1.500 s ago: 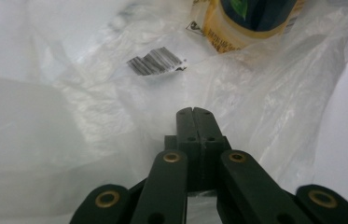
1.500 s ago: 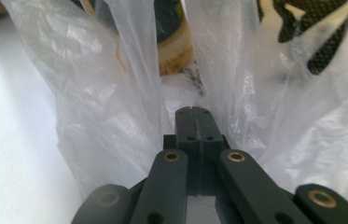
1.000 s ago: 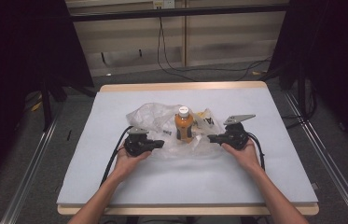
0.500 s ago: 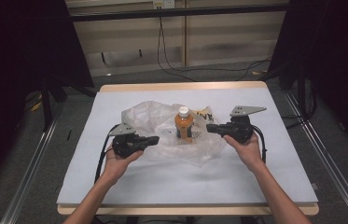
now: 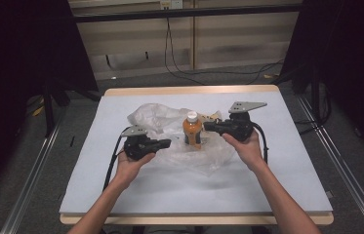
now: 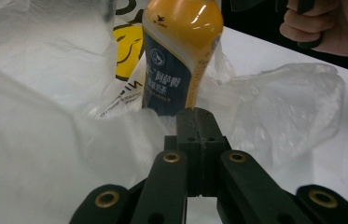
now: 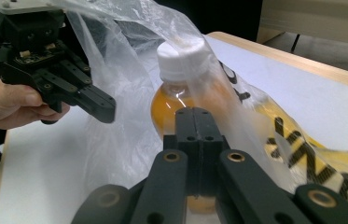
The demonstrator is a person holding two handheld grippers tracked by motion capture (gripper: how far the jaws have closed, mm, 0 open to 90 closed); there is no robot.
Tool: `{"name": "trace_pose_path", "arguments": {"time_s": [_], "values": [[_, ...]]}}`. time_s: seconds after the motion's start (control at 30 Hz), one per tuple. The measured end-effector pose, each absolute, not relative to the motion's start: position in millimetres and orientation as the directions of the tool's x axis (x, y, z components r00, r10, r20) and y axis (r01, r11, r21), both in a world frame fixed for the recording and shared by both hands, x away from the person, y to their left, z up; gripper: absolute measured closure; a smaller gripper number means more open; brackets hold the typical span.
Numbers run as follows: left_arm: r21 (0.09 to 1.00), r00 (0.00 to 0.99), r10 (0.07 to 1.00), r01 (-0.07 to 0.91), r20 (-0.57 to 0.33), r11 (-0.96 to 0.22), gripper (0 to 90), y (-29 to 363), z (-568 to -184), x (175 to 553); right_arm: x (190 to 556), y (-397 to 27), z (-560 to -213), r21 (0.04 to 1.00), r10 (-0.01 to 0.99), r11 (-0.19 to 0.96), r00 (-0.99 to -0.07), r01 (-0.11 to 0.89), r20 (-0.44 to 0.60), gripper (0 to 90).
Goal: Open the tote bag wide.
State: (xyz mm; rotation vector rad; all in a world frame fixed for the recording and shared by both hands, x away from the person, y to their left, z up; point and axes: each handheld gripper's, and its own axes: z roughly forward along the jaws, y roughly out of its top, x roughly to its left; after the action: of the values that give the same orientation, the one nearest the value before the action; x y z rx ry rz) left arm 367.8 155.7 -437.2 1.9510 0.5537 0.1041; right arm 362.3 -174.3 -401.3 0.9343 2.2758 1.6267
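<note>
An orange drink bottle (image 5: 192, 131) with a white cap stands upright inside a clear plastic bag (image 5: 162, 117) at the middle of the table. My left gripper (image 5: 168, 142) is just left of the bottle, jaws shut with bag film pinched at the tips (image 6: 200, 114). My right gripper (image 5: 207, 126) is just right of the bottle, jaws shut on the bag film (image 7: 194, 114), which is stretched over the bottle's cap (image 7: 182, 53). In the right gripper view the left gripper (image 7: 104, 107) sits beyond the film. The bottle's dark label (image 6: 169, 79) faces the left gripper.
A white sheet covers the wooden table (image 5: 287, 161). The bag carries yellow and black print (image 7: 302, 140) behind the bottle. Cables (image 5: 179, 68) run across the floor beyond the far edge. Dark curtains stand on both sides.
Both grippers have drawn apart from the bottle and risen slightly, the bag film stretching with them. The bottle stays upright in place.
</note>
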Motion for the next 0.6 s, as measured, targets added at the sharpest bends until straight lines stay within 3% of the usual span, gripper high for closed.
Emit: {"name": "trace_pose_path", "arguments": {"time_s": [0.37,0.6], "values": [[0.833,0.907,0.398,0.322,-0.136,-0.450,90.0,132.0,-456.0,364.0,407.1,-171.3,-415.8,0.883,0.654,0.188,-0.726,0.430,0.214,90.0],[0.799,0.916,0.375,0.328,-0.139,-0.504,90.0,121.7,-474.3,363.4,445.9,-175.3,-472.1,0.792,0.714,0.210,-0.644,0.573,0.276,90.0]]}}
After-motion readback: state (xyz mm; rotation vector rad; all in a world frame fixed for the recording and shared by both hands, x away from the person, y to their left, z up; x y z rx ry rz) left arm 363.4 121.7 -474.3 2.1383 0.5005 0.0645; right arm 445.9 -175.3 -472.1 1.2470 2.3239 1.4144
